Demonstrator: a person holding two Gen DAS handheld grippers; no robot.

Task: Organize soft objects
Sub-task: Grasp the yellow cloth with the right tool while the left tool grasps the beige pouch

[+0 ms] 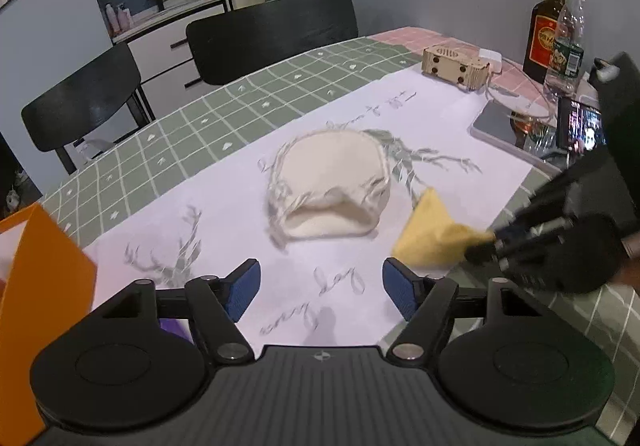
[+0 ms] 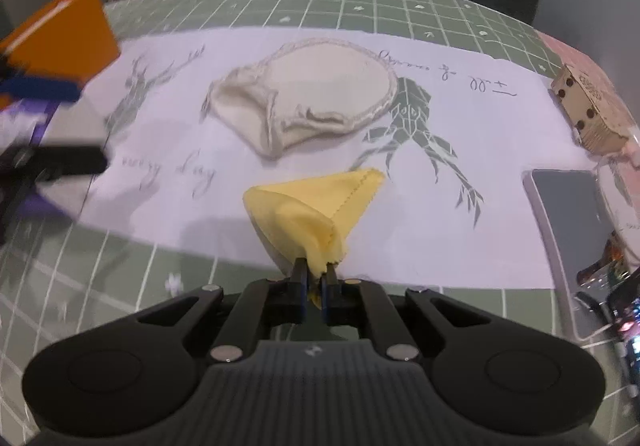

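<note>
Green checked cloth with a pale printed runner covers the worktop (image 1: pixel 248 101), and two dark chairs stand at its far side. Clenched tight on a corner of the yellow cloth (image 2: pixel 316 205), the right hand-held gripper (image 2: pixel 316 278) has its jaws pressed together with the fabric pinched between them, the rest of the cloth spreading forward onto the runner in a loose peak. From the left wrist view that same cloth shows at the right, held by the dark gripper in a black-gloved hand (image 1: pixel 576 258). Beyond the yellow cloth lies a cream drawstring pouch (image 2: pixel 308 93), flat on the runner over the printed deer, apart from the cloth. The left hand-held gripper (image 1: pixel 320 290) stands released, its blue pads wide apart with only bare runner between them, the pouch ahead of it. An orange box (image 1: pixel 36 286) sits at the left edge of the worktop. On the right side are a small wooden box (image 1: pixel 456 67), a grey phone (image 2: pixel 560 221), a dark bottle (image 1: pixel 546 29) and a clear plastic bottle (image 1: pixel 568 41).
</note>
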